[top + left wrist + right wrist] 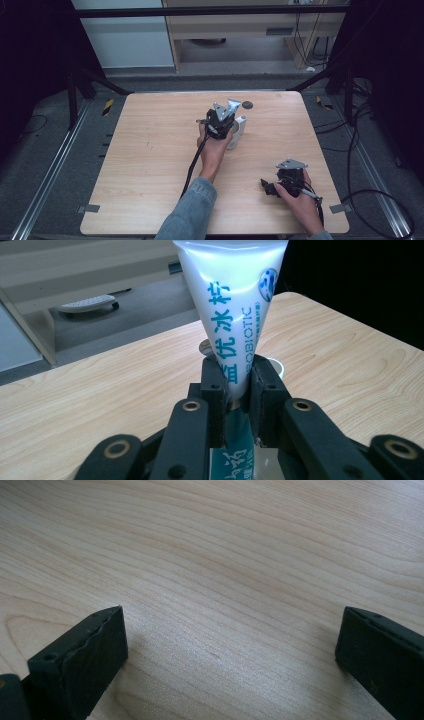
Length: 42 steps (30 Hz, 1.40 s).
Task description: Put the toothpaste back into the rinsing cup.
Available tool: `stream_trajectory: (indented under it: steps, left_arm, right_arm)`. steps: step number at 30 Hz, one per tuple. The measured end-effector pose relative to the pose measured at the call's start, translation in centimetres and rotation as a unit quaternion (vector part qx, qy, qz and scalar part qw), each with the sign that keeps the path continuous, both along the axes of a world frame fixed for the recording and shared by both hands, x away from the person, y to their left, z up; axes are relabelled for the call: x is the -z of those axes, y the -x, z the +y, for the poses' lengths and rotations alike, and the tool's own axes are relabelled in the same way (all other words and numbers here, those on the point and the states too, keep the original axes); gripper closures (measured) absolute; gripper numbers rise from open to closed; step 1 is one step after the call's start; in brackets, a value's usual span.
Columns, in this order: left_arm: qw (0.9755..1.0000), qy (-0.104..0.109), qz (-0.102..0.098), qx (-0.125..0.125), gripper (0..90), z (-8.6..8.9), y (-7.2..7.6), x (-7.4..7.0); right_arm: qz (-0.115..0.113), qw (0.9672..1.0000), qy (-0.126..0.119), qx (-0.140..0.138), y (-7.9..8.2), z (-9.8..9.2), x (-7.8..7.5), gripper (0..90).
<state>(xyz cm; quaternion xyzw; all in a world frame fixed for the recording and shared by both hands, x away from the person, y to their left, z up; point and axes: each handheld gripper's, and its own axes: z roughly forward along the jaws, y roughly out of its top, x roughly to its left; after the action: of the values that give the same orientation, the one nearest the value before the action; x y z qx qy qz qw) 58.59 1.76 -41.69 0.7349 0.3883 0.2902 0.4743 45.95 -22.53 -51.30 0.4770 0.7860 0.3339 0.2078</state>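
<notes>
A white tube [227, 295] with blue lettering stands upright between the jaws of my left gripper [239, 377], which is shut on its lower part. Just behind the tube shows the rim of a white cup [276, 366]. In the high view the left gripper [229, 126] is over the middle of the table, with the white tube [241, 121] and the cup [233, 141] right beside it. My right gripper [266, 187] rests low near the table's front right; its jaws [230, 630] stand wide apart over bare wood with nothing between them.
A small dark disc [247, 104] lies on the wooden table [150, 165] just beyond the cup, toward the far edge. Black cables trail from both grippers. Metal frame rails and loose cables run along the floor on both sides of the table.
</notes>
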Motion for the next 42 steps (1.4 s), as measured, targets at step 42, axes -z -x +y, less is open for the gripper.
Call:
stream_trajectory:
  steps: [42]
  left_arm:
    - [0.9999, -0.009, 0.009, 0.0, 75.2, -0.24, -0.28, 0.2]
  right_arm:
    - [0.0, 1.0, 0.0, 0.0, -0.01, 0.0, 0.0, 0.5]
